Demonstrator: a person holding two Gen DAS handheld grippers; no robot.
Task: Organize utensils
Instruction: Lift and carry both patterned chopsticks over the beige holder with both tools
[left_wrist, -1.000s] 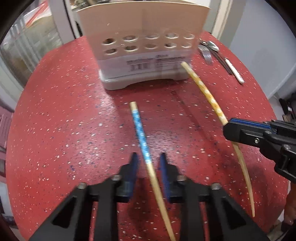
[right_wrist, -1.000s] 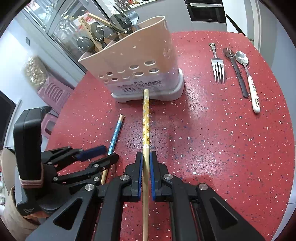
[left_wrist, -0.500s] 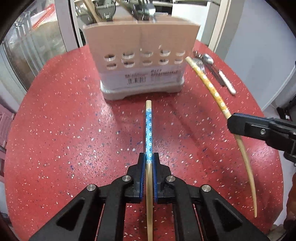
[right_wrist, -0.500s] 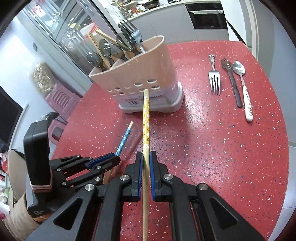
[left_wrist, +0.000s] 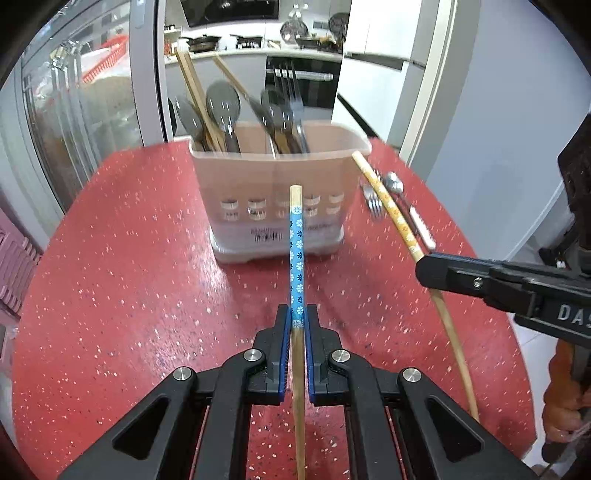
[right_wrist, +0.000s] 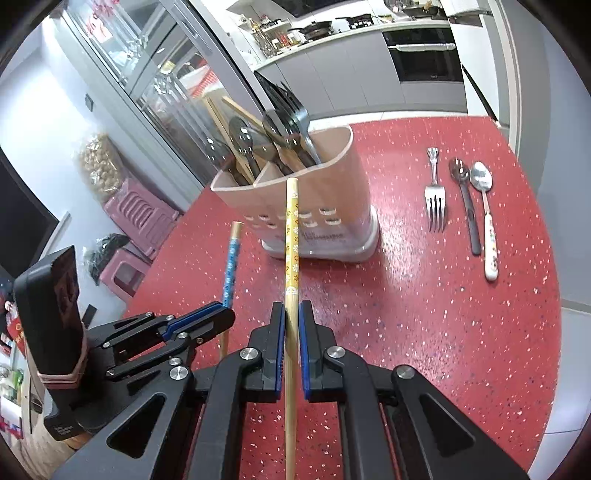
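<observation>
My left gripper (left_wrist: 296, 317) is shut on a blue-patterned chopstick (left_wrist: 296, 251), held above the red table and pointing at the beige utensil holder (left_wrist: 277, 199). My right gripper (right_wrist: 291, 314) is shut on a yellow-patterned chopstick (right_wrist: 291, 236), also lifted and pointing at the holder (right_wrist: 325, 206). The holder has spoons, forks and chopsticks standing in its compartments. The right gripper (left_wrist: 436, 271) and the yellow chopstick (left_wrist: 391, 210) show at the right of the left wrist view. The left gripper (right_wrist: 218, 314) and the blue chopstick (right_wrist: 231, 266) show at the left of the right wrist view.
A fork (right_wrist: 435, 199), a dark spoon (right_wrist: 465, 206) and a white-handled spoon (right_wrist: 487, 221) lie side by side on the red speckled table (right_wrist: 443, 314), right of the holder. Pink stools (right_wrist: 140, 221) stand beyond the table's left edge.
My left gripper closed on the blue chopstick and lifted it off the table. Both grippers rose and tilted up, so the holder's open top now shows.
</observation>
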